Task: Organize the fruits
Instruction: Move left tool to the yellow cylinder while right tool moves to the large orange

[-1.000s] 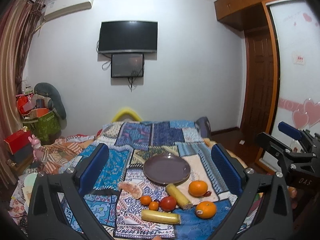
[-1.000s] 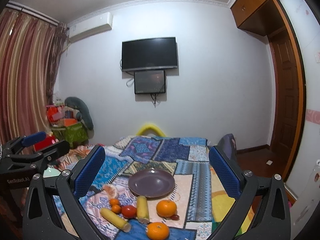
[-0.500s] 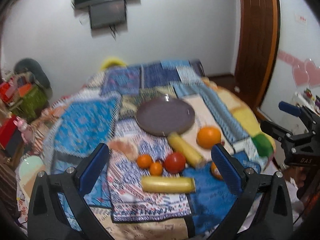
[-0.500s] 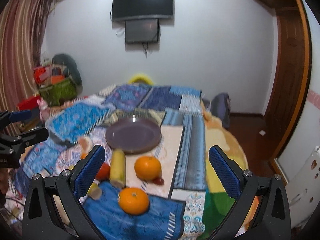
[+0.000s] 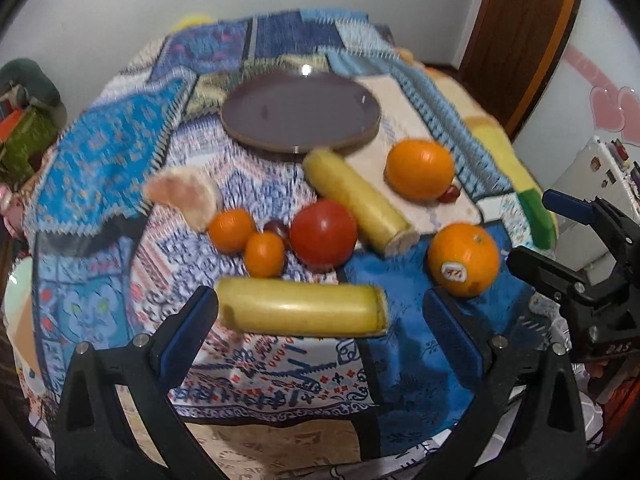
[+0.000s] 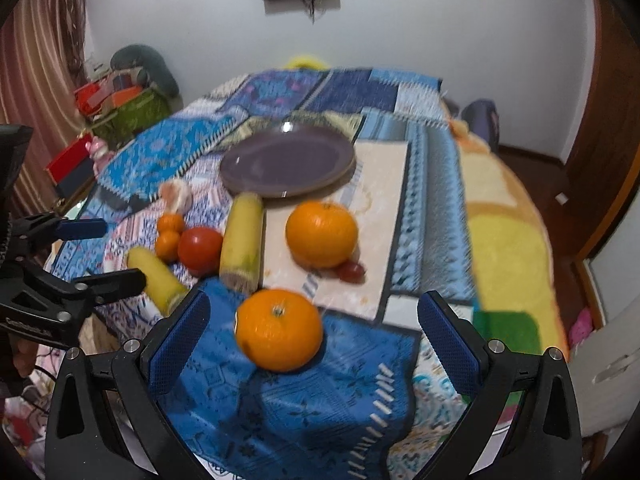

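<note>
A white-walled room with a striped curtain [image 6: 36, 80] at 10 o'clock and a wooden door [image 5: 520, 36] at 2 o'clock holds a bed [image 6: 508, 216] spread with a blue patchwork quilt [image 5: 120, 152]. On the quilt a bare purple plate [image 5: 300, 114] lies at 12 o'clock, with the fruit loose below it: two banana pieces [image 5: 300, 312], two oranges [image 6: 279, 330], a tomato [image 5: 323, 233], a citrus wedge [image 5: 184, 194] and two small mandarins [image 5: 264, 253]. The left claw [image 5: 320, 328] hangs spread wide around the nearest banana piece, untouched, and the right claw [image 6: 312, 334] gapes around the near orange, gripping nothing
</note>
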### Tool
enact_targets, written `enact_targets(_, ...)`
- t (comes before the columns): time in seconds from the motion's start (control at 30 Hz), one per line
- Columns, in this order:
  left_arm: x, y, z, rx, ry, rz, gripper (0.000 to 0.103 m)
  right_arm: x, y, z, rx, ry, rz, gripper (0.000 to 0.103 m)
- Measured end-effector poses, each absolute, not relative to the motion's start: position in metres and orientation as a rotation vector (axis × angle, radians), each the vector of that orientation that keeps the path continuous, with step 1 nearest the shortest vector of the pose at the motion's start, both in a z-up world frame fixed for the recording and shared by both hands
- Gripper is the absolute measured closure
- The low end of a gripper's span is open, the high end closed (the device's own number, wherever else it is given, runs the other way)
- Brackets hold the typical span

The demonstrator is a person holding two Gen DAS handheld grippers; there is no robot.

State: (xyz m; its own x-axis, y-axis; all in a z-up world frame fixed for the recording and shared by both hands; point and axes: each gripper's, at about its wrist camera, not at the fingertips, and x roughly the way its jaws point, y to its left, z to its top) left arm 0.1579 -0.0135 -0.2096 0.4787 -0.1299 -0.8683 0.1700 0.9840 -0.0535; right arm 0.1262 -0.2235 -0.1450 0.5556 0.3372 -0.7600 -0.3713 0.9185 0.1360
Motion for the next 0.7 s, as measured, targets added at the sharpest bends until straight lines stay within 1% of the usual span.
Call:
enact_targets(0.13, 0.160, -0.014, -0.227, 0.037, 1.105, -0.171, 0.000, 0.131, -0.214, -0.158, -0.047, 0.930, 0.440, 0.000)
enact_targets(0.23, 0.158, -0.018, -0.237, 0.083, 1.106, -0.139, 0.000, 0.136, -0.210, -0.169, -0.062, 0.961, 0.449, 0.003)
enact_targets(0.3, 0.157, -0.019, -0.240, 0.112, 1.094, -0.127, 0.000, 0.138, -0.208, -0.175, -0.061, 0.978, 0.454, 0.006)
enact_targets(0.4, 0.156, -0.009, -0.242, 0.071, 1.100, -0.137, 0.000, 0.143, -0.206, -0.183, -0.056, 1.014, 0.458, 0.013)
enact_targets(0.47, 0.155, 0.003, -0.244, 0.039, 1.109, -0.125, 0.000, 0.144, -0.207, -0.186, -0.038, 1.026, 0.477, 0.017)
enact_targets(0.53, 0.153, 0.017, -0.242, 0.021, 1.103, -0.089, 0.000, 0.144, -0.207, -0.187, -0.028, 1.029, 0.488, 0.017)
enact_targets(0.7, 0.147, 0.055, -0.236, -0.011, 1.081, 0.010, 0.000, 0.143, -0.205, -0.187, -0.019, 1.034, 0.513, 0.028)
